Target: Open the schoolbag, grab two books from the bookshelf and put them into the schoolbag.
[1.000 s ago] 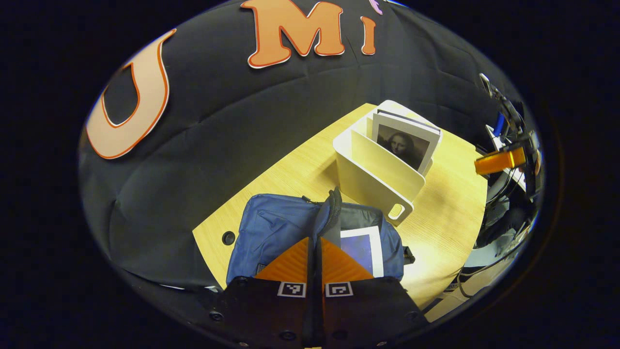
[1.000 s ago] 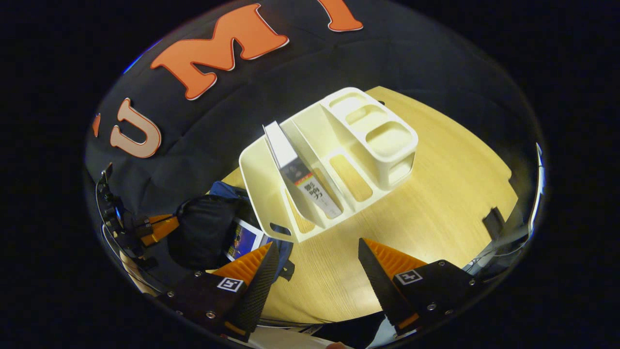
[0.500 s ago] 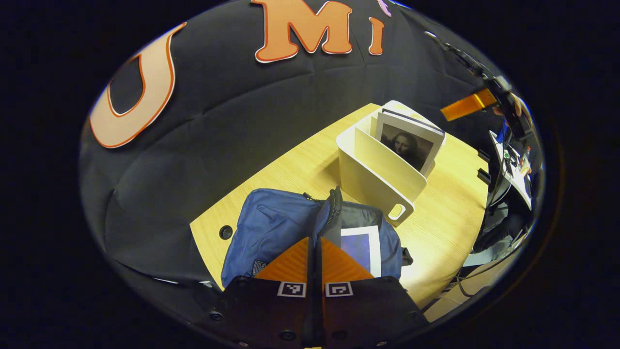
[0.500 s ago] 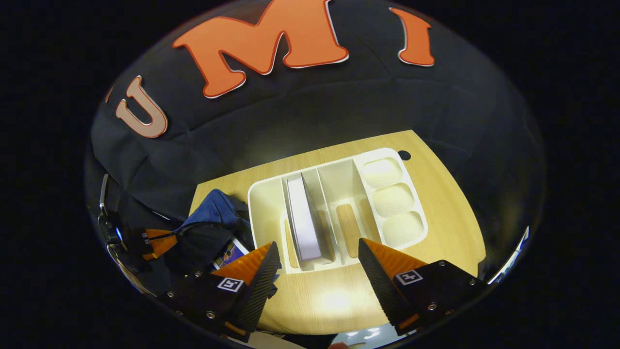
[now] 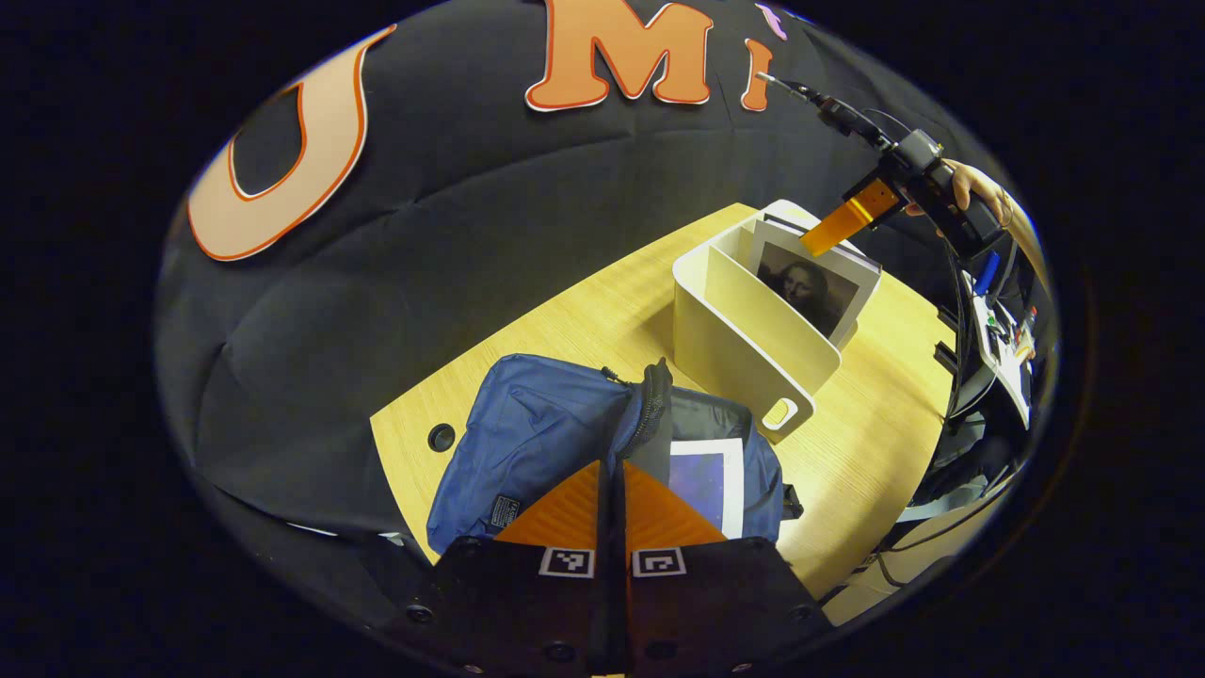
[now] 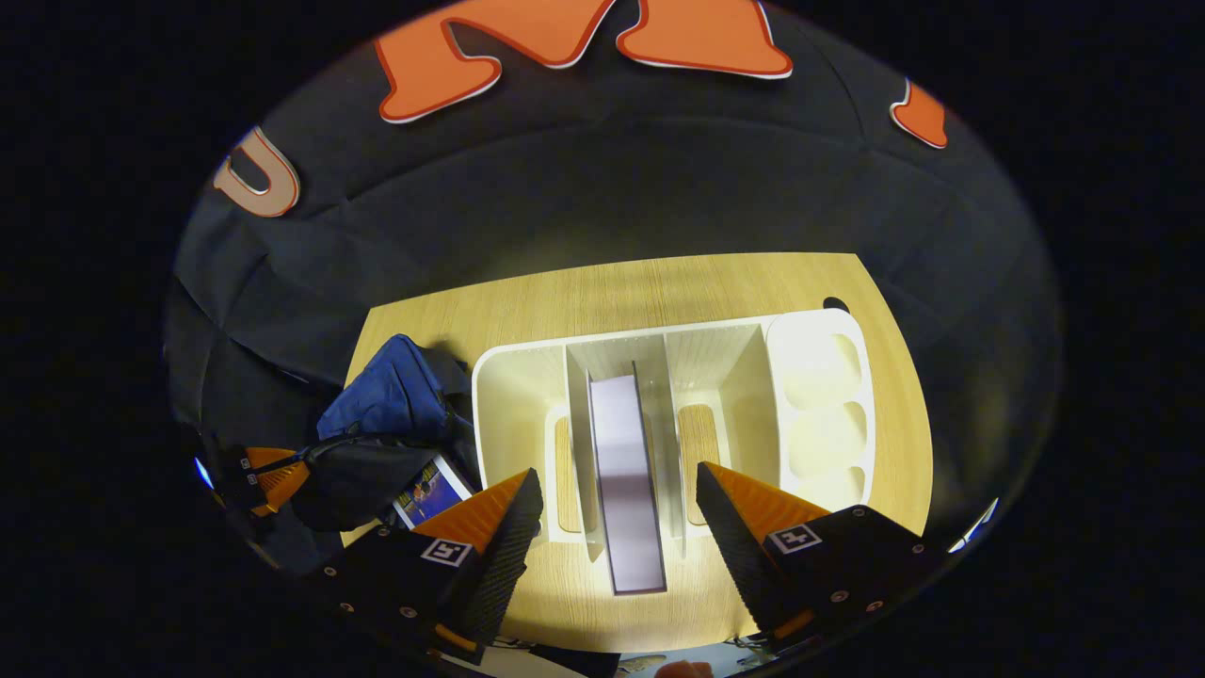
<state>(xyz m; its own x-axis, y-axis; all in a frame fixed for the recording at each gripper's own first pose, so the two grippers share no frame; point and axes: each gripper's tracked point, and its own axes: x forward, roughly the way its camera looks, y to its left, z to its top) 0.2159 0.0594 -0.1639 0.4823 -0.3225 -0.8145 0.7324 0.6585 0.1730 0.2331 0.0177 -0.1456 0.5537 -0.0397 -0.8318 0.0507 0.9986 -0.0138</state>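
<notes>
The blue schoolbag [image 5: 537, 438] lies open on the table, and a white-bordered blue book [image 5: 708, 480] lies inside it. My left gripper [image 5: 612, 463] is shut on the bag's raised zip edge [image 5: 652, 405] and holds the mouth open. The white bookshelf [image 5: 744, 339] holds one upright book with a portrait cover [image 5: 814, 287]. From above, that book's top edge [image 6: 626, 471] lies between the spread fingers of my open right gripper [image 6: 618, 527], which does not touch it. A hand [image 5: 974, 188] holds that gripper above the shelf.
The bookshelf's right end has three round cups [image 6: 819, 405]. The wooden table [image 5: 584, 311] has a cable hole [image 5: 440, 436] near the bag. Cables and gear [image 5: 998, 330] sit beyond the table's right edge. The black cloth wall stands close behind.
My right gripper has swung up over the bookshelf, and the standing book now sits between its open fingers. My left gripper has kept hold of the bag's zip edge.
</notes>
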